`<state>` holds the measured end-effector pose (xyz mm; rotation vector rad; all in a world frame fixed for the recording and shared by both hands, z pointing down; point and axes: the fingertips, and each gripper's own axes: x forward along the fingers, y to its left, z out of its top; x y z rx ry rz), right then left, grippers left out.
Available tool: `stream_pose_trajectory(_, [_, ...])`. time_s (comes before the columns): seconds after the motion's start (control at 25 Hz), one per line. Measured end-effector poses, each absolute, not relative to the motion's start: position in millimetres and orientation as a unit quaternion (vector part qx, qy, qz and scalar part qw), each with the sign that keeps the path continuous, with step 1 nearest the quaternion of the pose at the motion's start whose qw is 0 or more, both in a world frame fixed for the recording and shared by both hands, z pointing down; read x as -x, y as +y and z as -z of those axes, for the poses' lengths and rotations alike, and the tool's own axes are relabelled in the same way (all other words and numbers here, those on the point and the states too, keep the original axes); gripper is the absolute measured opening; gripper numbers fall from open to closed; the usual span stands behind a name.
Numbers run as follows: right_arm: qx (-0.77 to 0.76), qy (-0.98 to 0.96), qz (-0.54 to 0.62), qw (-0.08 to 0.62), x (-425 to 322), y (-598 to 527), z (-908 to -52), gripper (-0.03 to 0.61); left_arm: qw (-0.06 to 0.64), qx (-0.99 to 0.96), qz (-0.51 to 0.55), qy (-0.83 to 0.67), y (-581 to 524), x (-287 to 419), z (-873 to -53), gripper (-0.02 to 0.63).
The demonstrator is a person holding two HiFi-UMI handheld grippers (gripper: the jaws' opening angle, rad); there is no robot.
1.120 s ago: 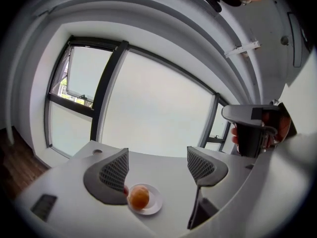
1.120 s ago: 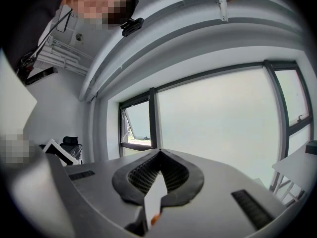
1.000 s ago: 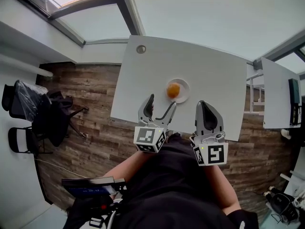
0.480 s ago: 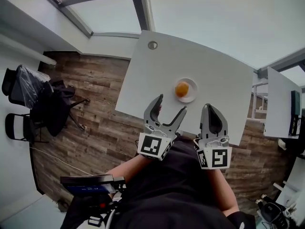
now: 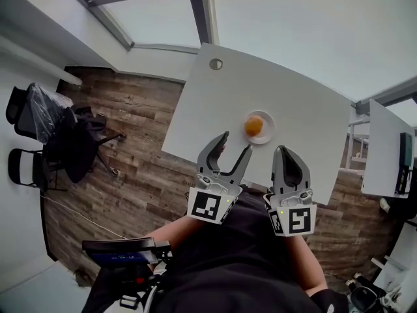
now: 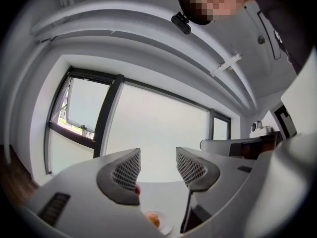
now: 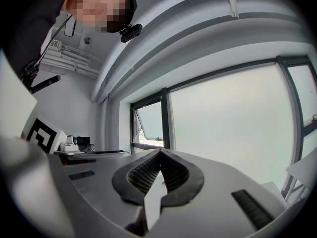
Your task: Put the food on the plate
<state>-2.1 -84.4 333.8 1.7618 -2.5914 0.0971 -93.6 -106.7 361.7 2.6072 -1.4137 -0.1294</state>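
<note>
A round orange piece of food (image 5: 253, 125) lies on a small white plate (image 5: 266, 134) on the white table (image 5: 306, 116). My left gripper (image 5: 236, 142) hovers at the table's near edge, just short of the plate. Its jaws stand apart and are closing with nothing between them. In the left gripper view the plate (image 6: 165, 226) and the food (image 6: 153, 218) show low between the left gripper's (image 6: 157, 168) jaws. My right gripper (image 5: 285, 150) hangs beside it, shut and empty. The right gripper view shows the right gripper's (image 7: 159, 158) pads together, pointing at a window.
A round cable hole (image 5: 215, 64) sits at the table's far left corner. Dark office chairs (image 5: 45, 132) stand on the wood floor (image 5: 124, 116) to the left. A second white desk (image 5: 384, 152) stands to the right. The person's black clothing fills the bottom.
The left gripper's jaws have narrowed a little. Both grippers keep their place at the table's near edge while the head view has shifted slightly. The food stays on the plate.
</note>
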Motion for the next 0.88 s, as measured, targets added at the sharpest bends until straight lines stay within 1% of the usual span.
stream_pose_trajectory(0.04, [-0.561,-0.827,-0.029,0.004,1.5,-83.2,-332.6,-0.003,0.084,-0.876,0.044,-0.474,-105.6,92.6,-359.8,0.224])
stream_pose_trajectory(0.2, [-0.564,-0.826,-0.022,0.003,-2.0,-81.4,-329.3,-0.003,0.075,-0.879,0.051,-0.467,-102.2,89.6,-351.7,0.178])
stream_pose_trajectory(0.32, [-0.564,-0.825,-0.021,0.000,-2.1,-82.5,-327.9,-0.003,0.066,-0.878,0.046,-0.471,-100.7,90.8,-349.4,0.171])
stream_pose_trajectory(0.44, [-0.561,-0.828,-0.020,-0.005,2.2,-82.4,-324.3,-0.003,0.064,-0.875,0.042,-0.478,-98.5,95.2,-348.8,0.073])
stream_pose_trajectory(0.48, [-0.559,-0.829,-0.019,-0.006,3.9,-81.7,-322.8,-0.003,0.062,-0.875,0.042,-0.479,-97.4,96.5,-348.0,0.051])
stream_pose_trajectory(0.6, [-0.558,-0.830,-0.015,-0.007,6.8,-79.9,-319.2,-0.003,0.053,-0.874,0.047,-0.480,-94.4,99.6,-344.6,0.011])
stream_pose_trajectory(0.88, [-0.559,-0.829,-0.006,-0.013,11.8,-74.9,-315.6,-0.003,0.036,-0.873,0.040,-0.484,-88.3,104.9,-342.5,0.008])
